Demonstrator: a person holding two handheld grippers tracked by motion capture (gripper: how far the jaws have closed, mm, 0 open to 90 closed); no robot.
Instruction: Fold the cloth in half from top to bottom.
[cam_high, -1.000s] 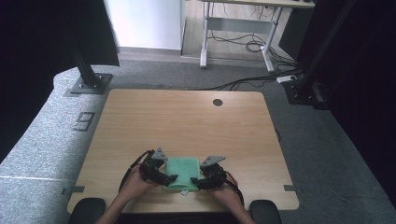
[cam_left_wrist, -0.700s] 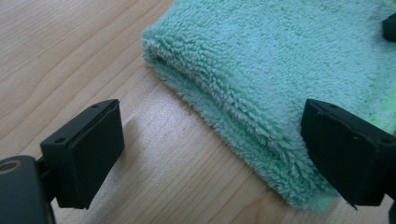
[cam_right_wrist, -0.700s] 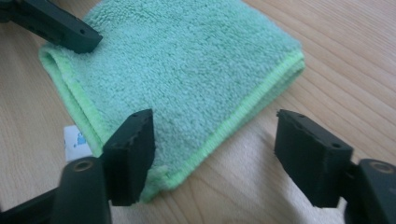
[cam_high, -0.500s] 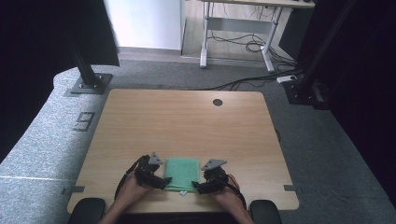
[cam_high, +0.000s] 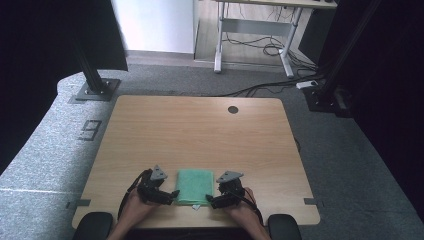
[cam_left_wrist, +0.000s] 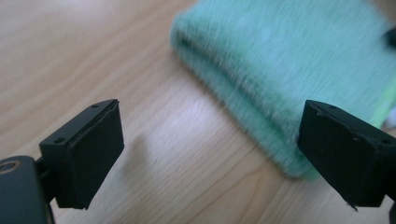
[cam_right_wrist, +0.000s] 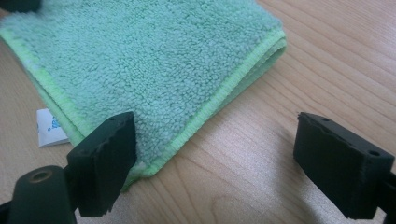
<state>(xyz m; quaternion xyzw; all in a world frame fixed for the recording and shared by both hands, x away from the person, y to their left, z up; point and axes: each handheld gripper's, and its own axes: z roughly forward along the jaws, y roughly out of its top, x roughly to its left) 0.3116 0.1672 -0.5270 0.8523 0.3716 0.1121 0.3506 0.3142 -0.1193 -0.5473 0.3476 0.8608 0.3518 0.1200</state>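
Folded green microfibre cloth (cam_high: 195, 186) flat on the wooden table (cam_high: 200, 130), near its front edge (white label (cam_right_wrist: 50, 127) poking out beneath). Left gripper (cam_high: 172, 194) just beside its left edge, jaws wide apart. Right gripper (cam_high: 210, 201) at its right front corner, jaws likewise apart, holding nothing.

Green folded towel (cam_high: 195, 186), flat, near table's front edge

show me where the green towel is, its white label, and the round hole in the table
green towel (cam_high: 195, 186), high view, middle of its folded top.
white label (cam_right_wrist: 49, 127), right gripper view, bare part beside the towel's hem.
round hole (cam_high: 232, 109), high view, its dark centre.
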